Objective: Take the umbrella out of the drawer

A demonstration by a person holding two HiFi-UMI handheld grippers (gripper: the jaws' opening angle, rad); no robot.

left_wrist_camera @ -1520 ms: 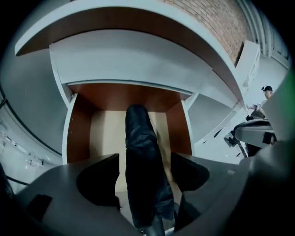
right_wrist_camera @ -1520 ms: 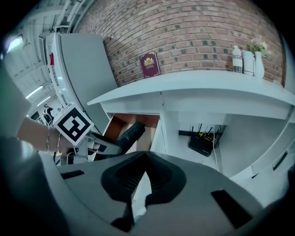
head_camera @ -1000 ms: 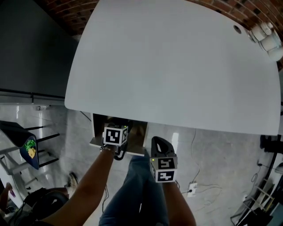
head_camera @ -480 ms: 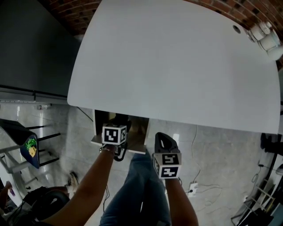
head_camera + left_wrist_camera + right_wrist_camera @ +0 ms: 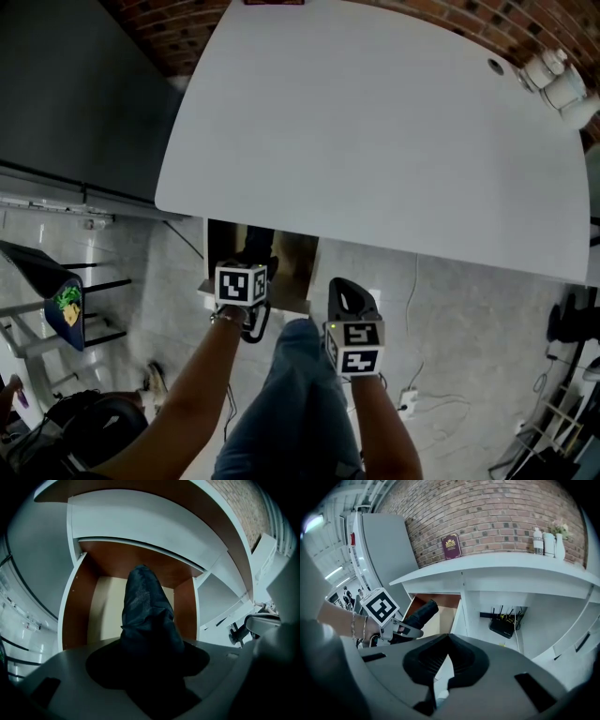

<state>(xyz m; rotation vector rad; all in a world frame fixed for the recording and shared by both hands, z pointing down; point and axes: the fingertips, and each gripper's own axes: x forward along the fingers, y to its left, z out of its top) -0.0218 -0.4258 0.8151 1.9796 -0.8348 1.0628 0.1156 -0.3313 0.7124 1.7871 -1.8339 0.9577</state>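
Note:
The dark folded umbrella (image 5: 147, 616) sticks out from between my left gripper's jaws, its far end over the open drawer (image 5: 75, 606). My left gripper (image 5: 150, 667) is shut on the umbrella's near end. In the head view this left gripper (image 5: 255, 277) hangs over the drawer (image 5: 286, 306) under the table's front edge, with the umbrella (image 5: 255, 246) dark inside it. The right gripper view shows the umbrella (image 5: 419, 613) raised at a slant in the left gripper (image 5: 401, 630). My right gripper (image 5: 349, 298) is shut and empty, right of the drawer; its fingertips (image 5: 449, 639) meet.
The white table (image 5: 375, 141) spans the scene, with white bottles (image 5: 558, 84) at its far right corner and a dark red book (image 5: 451, 546) against the brick wall. A router (image 5: 504, 625) hangs under the table. The person's legs (image 5: 291, 412) stand below the drawer. A grey cabinet (image 5: 66, 103) is at the left.
My left gripper has drawn back toward the person and risen a little with the umbrella. The right gripper has lifted slightly. The head view has shifted, showing more of the drawer.

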